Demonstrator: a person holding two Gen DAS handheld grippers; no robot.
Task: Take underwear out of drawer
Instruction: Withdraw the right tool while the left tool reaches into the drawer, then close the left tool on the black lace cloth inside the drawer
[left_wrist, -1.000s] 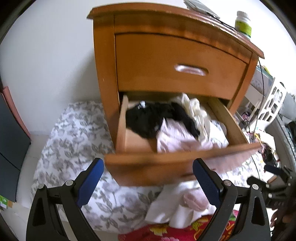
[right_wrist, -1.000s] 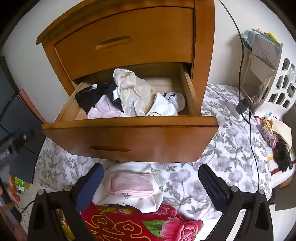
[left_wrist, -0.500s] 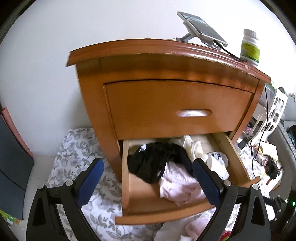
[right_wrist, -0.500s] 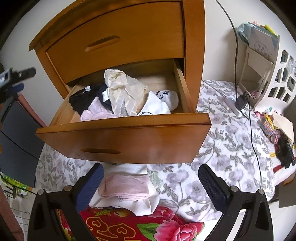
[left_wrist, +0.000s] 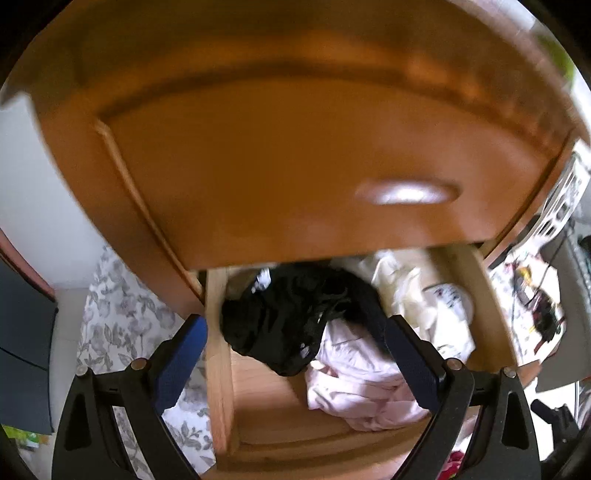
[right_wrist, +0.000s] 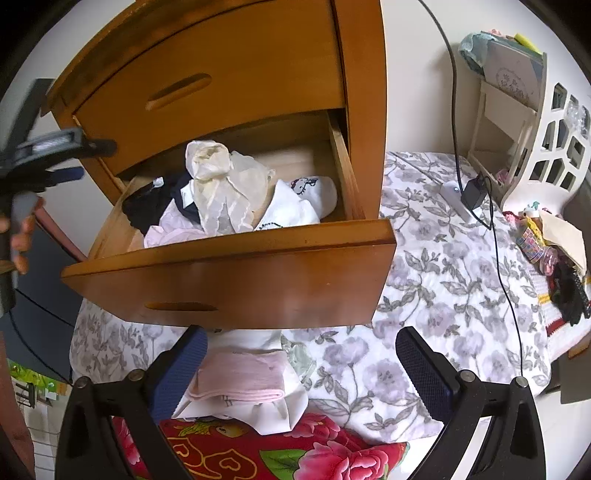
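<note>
Orange-brown wood fills our left view: a nightstand whose lower drawer (right_wrist: 236, 273) stands pulled out so its clothes can be reached. Our left gripper (left_wrist: 295, 354) hangs over it, fingers spread wide and empty, framing the black lace underwear (left_wrist: 291, 325) heaped at the drawer's left beside a pale pink garment (left_wrist: 354, 384). Our right gripper (right_wrist: 301, 369) waits lower, also spread and empty, above folded clothes (right_wrist: 240, 380) on a floral sheet (right_wrist: 443, 295).

Your left wrist view is motion-blurred; the upper drawer front (left_wrist: 295, 166) hides the open drawer's (left_wrist: 221, 354) far end. The black underwear (left_wrist: 288, 325) shows no detail.
</note>
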